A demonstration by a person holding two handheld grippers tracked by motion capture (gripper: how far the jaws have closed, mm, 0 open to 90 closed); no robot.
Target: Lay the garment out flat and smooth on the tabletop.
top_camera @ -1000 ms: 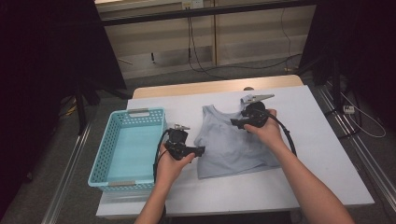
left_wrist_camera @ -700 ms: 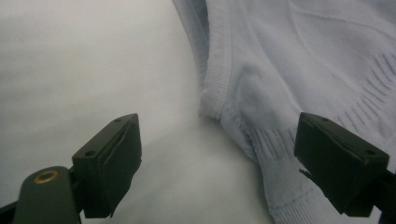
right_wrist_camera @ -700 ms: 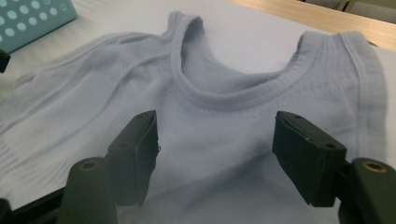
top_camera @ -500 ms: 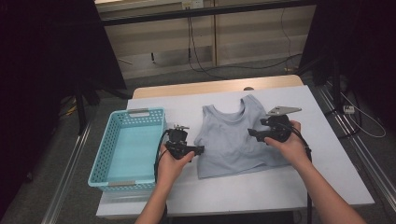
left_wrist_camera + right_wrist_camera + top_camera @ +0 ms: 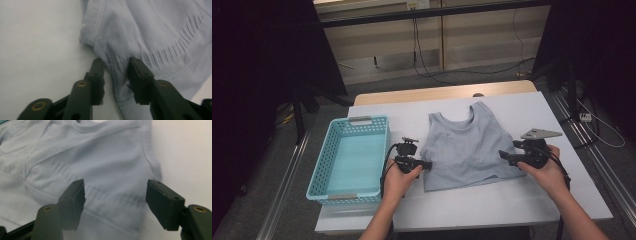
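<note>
Our forearms reach in from the near edge, one claw in each hand. Our left hand (image 5: 399, 179) holds the left claw (image 5: 428, 164) low and pointed toward the right, its jaws having just been closing, drawn near each other with a fold of cloth between them in the left gripper view. Our right hand (image 5: 546, 167) holds the right claw (image 5: 502, 156) pointed toward the left, facing the other, its jaws spread wide and gripping nothing, the grey plate on top.
</note>
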